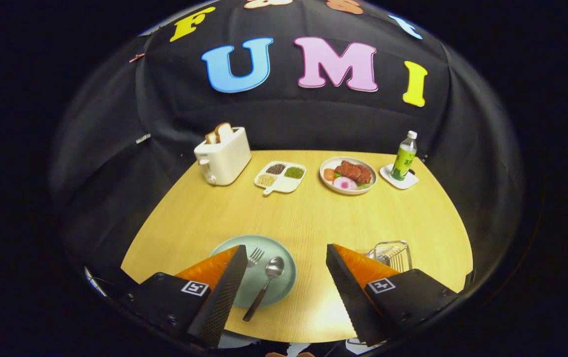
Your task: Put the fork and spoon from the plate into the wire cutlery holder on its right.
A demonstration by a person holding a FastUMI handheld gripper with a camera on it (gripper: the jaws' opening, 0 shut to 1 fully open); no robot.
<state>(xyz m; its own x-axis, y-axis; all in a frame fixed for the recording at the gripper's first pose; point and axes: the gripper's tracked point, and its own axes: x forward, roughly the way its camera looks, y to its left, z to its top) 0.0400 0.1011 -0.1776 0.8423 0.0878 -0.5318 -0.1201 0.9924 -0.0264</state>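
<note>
While my jaws hang wide: gripper (286, 270) spread apart above the wooden surface (313, 218), gripping nothing.
Plate (284, 285): pale green, partly behind my left finger.
Fork (254, 257): on the plate, handle seemingly hidden by that finger.
Spoon (266, 282): beside the fork, between my fingers.
Wire cutlery holder (392, 253): right of the plate, past my right finger.
Beyond: toaster (223, 154), divided dish (281, 176), food plate (348, 175), bottle (404, 156).

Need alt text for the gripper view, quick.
The gripper hangs open over a wooden table, its fingers flanking a pale green plate holding a metal fork and spoon; a wire cutlery holder sits to its right.
</note>
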